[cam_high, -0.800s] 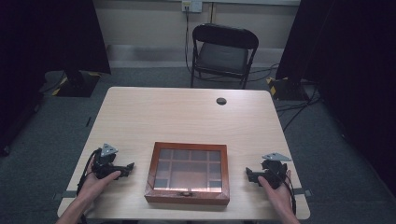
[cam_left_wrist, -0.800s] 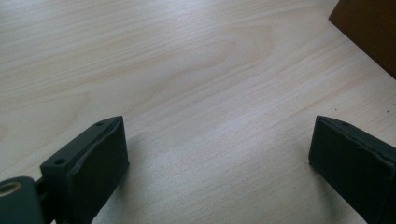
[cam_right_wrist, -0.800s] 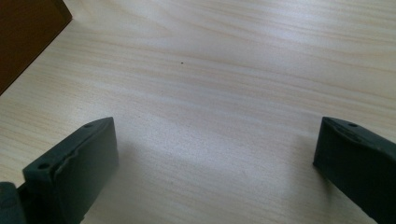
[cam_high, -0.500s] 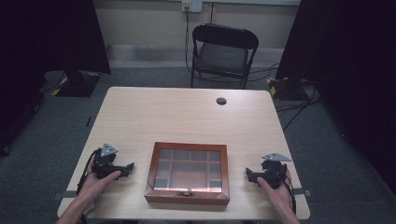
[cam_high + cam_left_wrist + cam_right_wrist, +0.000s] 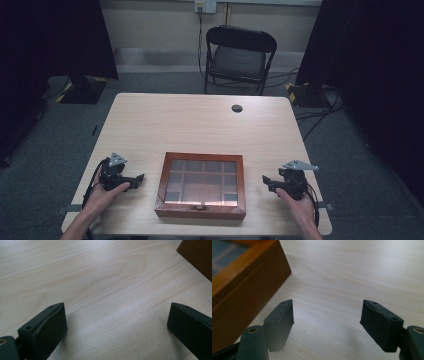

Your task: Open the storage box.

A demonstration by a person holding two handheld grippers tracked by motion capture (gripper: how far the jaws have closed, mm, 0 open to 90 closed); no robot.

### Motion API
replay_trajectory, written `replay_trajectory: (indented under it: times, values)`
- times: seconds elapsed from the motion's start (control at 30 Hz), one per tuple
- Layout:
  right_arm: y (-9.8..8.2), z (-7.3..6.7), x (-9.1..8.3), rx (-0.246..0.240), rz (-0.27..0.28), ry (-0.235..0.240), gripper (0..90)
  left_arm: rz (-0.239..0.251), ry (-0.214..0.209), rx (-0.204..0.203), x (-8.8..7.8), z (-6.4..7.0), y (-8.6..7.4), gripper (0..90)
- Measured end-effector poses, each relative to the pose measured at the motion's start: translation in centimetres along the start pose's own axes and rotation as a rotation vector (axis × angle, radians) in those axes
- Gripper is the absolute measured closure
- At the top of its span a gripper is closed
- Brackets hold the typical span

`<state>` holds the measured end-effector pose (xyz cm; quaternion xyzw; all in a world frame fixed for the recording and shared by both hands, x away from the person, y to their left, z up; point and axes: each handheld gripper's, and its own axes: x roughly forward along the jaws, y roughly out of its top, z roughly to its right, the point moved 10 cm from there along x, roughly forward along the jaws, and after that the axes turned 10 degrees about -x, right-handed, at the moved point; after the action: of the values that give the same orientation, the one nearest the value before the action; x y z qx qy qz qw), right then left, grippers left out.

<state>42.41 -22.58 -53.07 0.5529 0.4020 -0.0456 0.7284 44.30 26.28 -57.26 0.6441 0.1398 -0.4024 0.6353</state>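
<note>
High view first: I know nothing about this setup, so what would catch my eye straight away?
A wooden box with a glass lid sits at the near middle of the pale table, lid shut. On either side a hand rests on the table holding black tongs, left tongs and right tongs, both open and pointing inward at the box. Beyond the table stands a black folding chair.

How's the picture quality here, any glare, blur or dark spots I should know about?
High view: the room's edges fall into deep black, the table is evenly lit, and the wooden box has a dull sheen on its glass lid. Left gripper view and right gripper view: soft, with blurred jaws casting faint shadows on the wood.
</note>
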Motion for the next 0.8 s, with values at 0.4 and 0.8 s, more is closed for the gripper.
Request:
replay_trajectory:
  times: [0.4,0.8]
  values:
    - [2.8,-3.2,-1.8,0.017,0.037,0.154,33.1,0.0,0.0,0.001,0.0,0.0,0.0,1.8]
    - [6.2,-8.4,-2.1,-0.055,0.073,0.296,39.3,0.0,-0.001,0.0,0.0,0.0,0.0,1.7]
